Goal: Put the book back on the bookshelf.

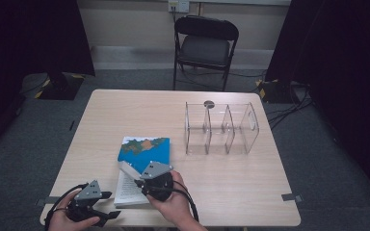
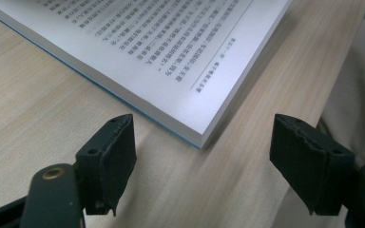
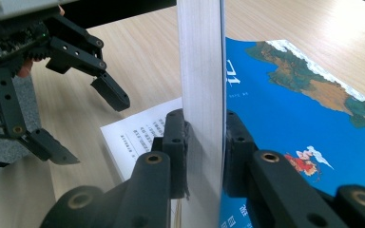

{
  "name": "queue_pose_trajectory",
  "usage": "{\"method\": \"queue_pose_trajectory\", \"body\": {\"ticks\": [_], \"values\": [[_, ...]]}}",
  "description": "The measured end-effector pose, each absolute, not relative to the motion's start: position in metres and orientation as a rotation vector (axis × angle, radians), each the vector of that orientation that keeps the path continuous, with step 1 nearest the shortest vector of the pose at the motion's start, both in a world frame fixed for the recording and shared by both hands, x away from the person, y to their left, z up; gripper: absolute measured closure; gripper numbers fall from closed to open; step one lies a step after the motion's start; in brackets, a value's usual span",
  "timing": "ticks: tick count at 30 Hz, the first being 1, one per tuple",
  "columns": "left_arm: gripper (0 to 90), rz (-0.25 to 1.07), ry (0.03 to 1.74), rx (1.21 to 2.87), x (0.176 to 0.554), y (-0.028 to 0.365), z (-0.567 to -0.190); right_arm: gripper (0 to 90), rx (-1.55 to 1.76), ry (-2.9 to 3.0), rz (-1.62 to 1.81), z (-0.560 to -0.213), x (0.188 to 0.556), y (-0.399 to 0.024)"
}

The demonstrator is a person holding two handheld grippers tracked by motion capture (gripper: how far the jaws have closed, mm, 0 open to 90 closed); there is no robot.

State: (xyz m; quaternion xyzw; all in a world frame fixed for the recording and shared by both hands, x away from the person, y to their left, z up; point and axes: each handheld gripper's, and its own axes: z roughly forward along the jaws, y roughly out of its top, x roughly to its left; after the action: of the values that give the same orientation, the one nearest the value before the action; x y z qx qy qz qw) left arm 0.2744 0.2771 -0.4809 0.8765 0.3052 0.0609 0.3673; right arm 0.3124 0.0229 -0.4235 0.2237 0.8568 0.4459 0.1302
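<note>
A book with a blue map cover point(image 1: 144, 149) lies open near the table's front edge, its printed white page point(image 1: 127, 190) facing up. My right gripper point(image 1: 136, 179) is shut on a thick wad of pages point(image 3: 200, 57) together with the cover point(image 3: 285, 109), holding them up on edge. In the right gripper view its pads point(image 3: 177, 124) press on both sides of that wad. My left gripper point(image 1: 110, 204) stands open at the front left, jaws wide apart. In the left gripper view the book's near corner point(image 2: 197, 137) lies on the table just ahead of the gap, touching neither pad.
A clear acrylic organizer point(image 1: 221, 127) with several upright dividers stands at the back right of the wooden table point(image 1: 125, 110). A black folding chair point(image 1: 204, 43) sits beyond the far edge. The table's front edge runs just below both hands.
</note>
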Motion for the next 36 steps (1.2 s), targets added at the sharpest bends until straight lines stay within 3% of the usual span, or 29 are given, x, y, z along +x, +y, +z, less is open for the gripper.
{"method": "queue_pose_trajectory", "body": {"ticks": [36], "values": [[19.3, 0.214, 0.768, 2.286, 0.282, 0.265, -0.491, 75.9, 0.677, 2.495, 1.294, -0.413, 0.318, 0.023]]}}
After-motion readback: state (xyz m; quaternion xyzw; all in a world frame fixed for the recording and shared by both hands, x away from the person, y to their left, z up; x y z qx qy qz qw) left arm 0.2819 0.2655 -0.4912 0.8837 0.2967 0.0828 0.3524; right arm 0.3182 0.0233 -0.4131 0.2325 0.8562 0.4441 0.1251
